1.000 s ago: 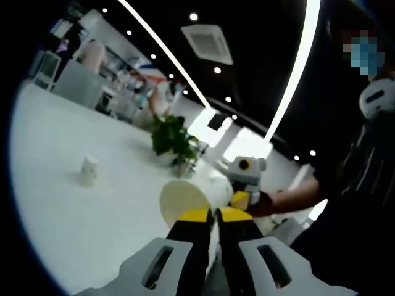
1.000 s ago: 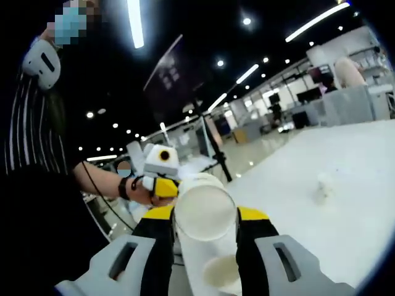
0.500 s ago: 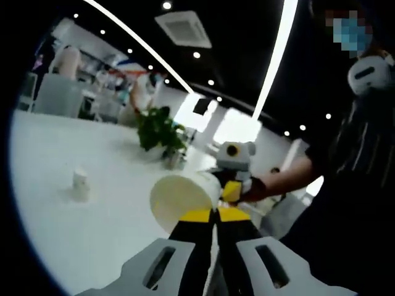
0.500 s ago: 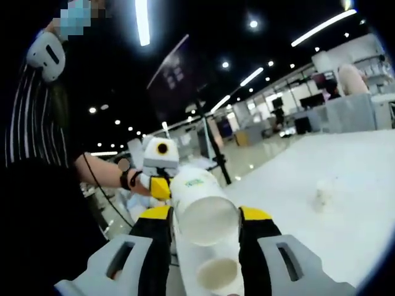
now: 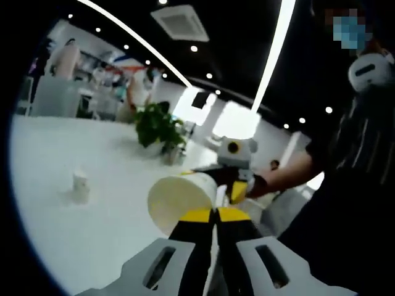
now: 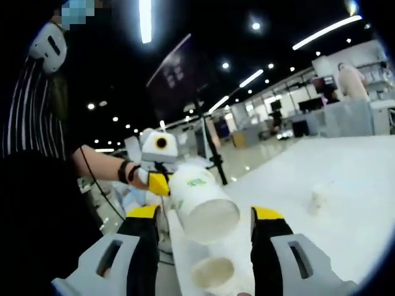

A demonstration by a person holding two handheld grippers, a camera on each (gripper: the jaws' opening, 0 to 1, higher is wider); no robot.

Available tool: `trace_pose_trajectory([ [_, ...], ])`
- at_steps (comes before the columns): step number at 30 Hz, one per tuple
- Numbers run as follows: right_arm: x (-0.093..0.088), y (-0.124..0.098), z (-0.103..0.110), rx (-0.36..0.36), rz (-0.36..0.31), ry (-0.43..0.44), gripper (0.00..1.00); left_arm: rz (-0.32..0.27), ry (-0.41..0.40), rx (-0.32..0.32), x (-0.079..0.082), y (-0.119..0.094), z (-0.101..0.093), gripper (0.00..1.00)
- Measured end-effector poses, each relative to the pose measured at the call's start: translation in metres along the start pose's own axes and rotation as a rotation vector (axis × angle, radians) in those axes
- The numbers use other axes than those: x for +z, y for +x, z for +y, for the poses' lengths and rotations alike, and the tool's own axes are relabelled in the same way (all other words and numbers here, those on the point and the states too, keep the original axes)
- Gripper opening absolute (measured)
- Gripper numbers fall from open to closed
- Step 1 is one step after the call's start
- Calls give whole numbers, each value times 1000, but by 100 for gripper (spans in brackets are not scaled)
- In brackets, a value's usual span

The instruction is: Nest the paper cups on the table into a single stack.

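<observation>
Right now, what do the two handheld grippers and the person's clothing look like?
Each gripper has pale grey slotted bodies, black jaws and yellow tips: the left gripper, the right gripper. Seen from across, each carries a white box with a round dark lens. The person wears a dark striped top, a dark wristband with a thin cable, and a white device at the shoulder.

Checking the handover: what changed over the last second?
The right gripper opened its jaws and let go of the paper cup, which the left gripper stays shut on. The cup's open mouth has swung further toward the left gripper view. The lone cup on the table hasn't moved.
</observation>
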State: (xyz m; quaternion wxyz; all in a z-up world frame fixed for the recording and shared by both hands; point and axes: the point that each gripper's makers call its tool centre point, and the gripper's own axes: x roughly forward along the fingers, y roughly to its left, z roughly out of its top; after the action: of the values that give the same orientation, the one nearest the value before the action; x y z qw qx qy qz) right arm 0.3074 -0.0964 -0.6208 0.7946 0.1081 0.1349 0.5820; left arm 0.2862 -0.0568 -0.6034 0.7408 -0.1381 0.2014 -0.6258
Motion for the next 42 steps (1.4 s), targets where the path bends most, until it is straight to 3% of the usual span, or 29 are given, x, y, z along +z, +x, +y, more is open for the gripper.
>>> trace_pose_trajectory([
  [6,3,-8,-5,-37,-11,-1,72,28,17,-1,0,0,-1,0],
  [11,6,-21,-12,-79,-25,-19,77,46,39,-2,0,-1,-2,0],
  [20,7,-45,-26,-162,-46,-19,94,111,62,-1,-2,-2,-1,0],
  [23,5,-54,-29,-185,-39,-23,99,163,101,-1,-4,-2,-3,0],
  [32,-5,-70,-31,-209,-12,-35,100,232,159,-19,3,-2,-11,0],
  [37,-12,-76,-32,-219,4,-43,100,321,216,-17,-3,-1,-11,0],
  [41,-14,-80,-33,-233,-6,-27,100,440,294,-18,-11,-1,-12,0],
  [42,-15,-81,-33,-235,-6,-26,100,442,307,-29,-10,0,-15,0],
])
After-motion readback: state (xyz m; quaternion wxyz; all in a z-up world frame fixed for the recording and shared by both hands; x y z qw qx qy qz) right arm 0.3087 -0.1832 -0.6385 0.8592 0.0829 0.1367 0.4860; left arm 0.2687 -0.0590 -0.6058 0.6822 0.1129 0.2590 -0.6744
